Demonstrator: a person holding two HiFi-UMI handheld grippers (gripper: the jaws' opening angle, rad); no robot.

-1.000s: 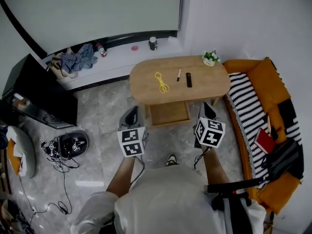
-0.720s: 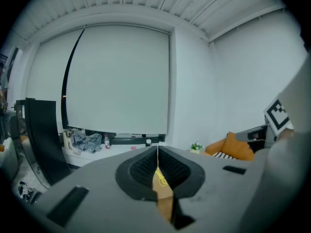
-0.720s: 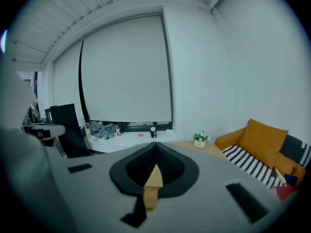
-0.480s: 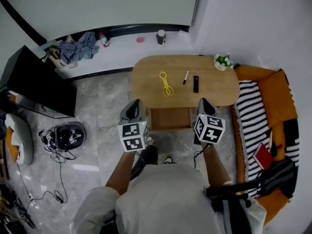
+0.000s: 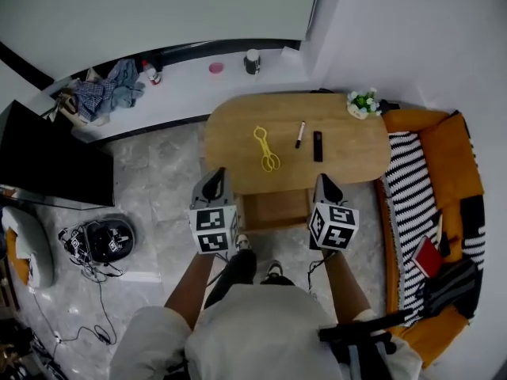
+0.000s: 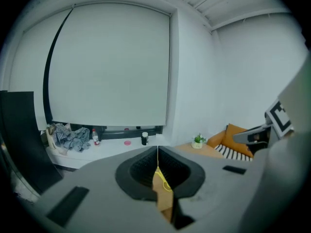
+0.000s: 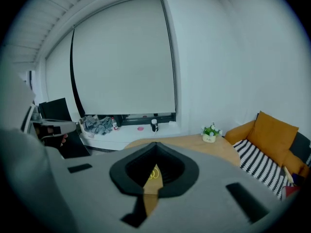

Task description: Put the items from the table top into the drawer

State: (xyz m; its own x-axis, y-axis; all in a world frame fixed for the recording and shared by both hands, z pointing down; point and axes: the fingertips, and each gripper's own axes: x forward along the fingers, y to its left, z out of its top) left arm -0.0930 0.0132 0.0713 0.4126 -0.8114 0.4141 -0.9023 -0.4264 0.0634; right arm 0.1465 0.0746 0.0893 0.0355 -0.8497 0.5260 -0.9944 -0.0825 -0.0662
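An oval wooden table carries yellow scissors, a slim pen and a black bar-shaped item. An open wooden drawer juts out under the table's near edge. My left gripper hovers left of the drawer, shut and empty. My right gripper hovers right of it, also shut and empty. In the left gripper view the closed jaws meet at my left gripper, with the yellow scissors showing behind them. The right gripper view shows my right gripper closed too.
A small potted plant sits at the table's far right. An orange sofa with a striped blanket flanks the right side. A black screen, a round black device with cables and a sill with clothes lie to the left.
The person has stepped toward the table. Both grippers have advanced and sunk a little, now flanking the drawer at the table's near edge. Both stay shut.
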